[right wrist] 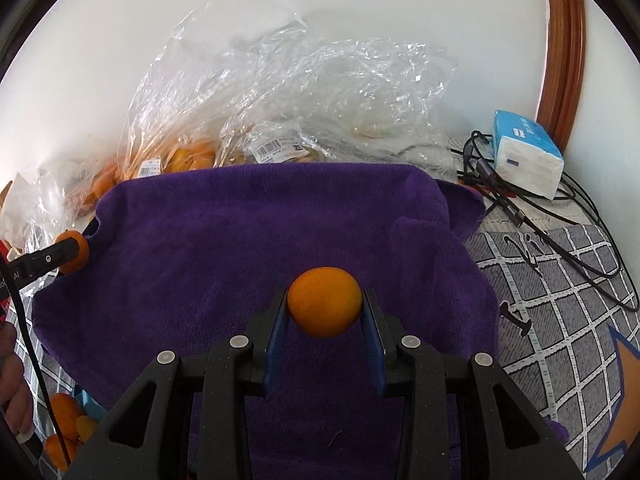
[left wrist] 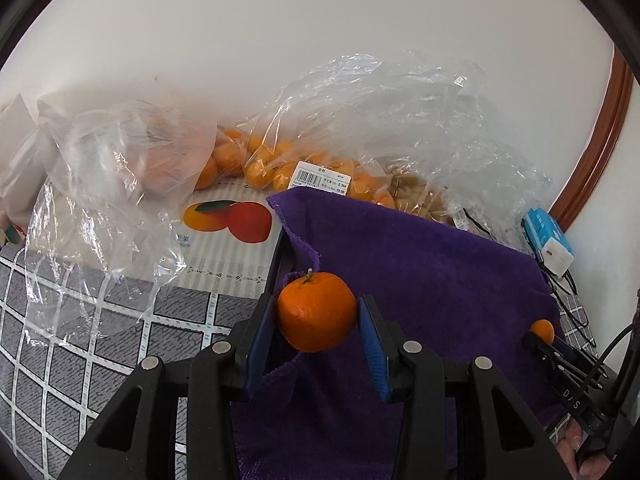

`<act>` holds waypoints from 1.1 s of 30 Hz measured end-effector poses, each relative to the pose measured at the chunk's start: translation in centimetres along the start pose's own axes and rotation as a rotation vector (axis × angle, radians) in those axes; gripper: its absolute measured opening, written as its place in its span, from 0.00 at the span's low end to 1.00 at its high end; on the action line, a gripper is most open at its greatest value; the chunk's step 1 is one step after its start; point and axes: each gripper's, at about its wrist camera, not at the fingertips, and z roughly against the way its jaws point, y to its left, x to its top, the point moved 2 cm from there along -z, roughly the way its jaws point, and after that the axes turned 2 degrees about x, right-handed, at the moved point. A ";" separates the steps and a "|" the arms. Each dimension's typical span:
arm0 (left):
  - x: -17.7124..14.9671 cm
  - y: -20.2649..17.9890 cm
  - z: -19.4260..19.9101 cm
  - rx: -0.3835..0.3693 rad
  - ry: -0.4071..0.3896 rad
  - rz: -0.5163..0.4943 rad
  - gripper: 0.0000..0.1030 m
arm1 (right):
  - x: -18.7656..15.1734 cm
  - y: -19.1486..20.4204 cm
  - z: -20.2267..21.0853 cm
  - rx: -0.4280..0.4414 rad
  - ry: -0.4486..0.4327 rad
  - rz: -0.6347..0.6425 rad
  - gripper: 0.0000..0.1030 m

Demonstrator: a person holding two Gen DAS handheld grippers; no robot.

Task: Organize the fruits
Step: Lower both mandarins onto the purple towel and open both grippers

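Note:
My left gripper (left wrist: 317, 312) is shut on an orange with a green stem (left wrist: 316, 310) and holds it above the left edge of a purple towel (left wrist: 432, 280). My right gripper (right wrist: 325, 304) is shut on a second, smooth orange (right wrist: 325, 301) above the middle of the purple towel (right wrist: 240, 232). Each gripper shows in the other's view, the right one with its orange (left wrist: 543, 330) and the left one with its orange (right wrist: 76, 251). Clear plastic bags of oranges (left wrist: 280, 160) lie behind the towel against the wall.
A crumpled empty plastic bag (left wrist: 100, 220) lies on a fruit-printed box (left wrist: 228, 232) at left. A blue tissue pack (right wrist: 524, 152) and black cables (right wrist: 532, 208) sit at the right. Loose oranges (right wrist: 64, 420) lie low at the left. The surface has a grey checked cloth (right wrist: 560, 300).

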 end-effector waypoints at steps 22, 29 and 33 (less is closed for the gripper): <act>-1.6 -1.8 -1.0 -0.015 0.057 -0.081 0.39 | -1.0 0.4 -1.0 -0.015 0.033 0.033 0.35; -1.5 -2.2 -0.5 -0.014 0.043 -0.095 0.45 | -0.8 0.4 0.1 -0.027 0.018 0.041 0.54; -0.9 -2.7 1.0 -0.023 0.000 -0.110 0.52 | -0.4 0.0 1.9 -0.054 -0.014 0.020 0.63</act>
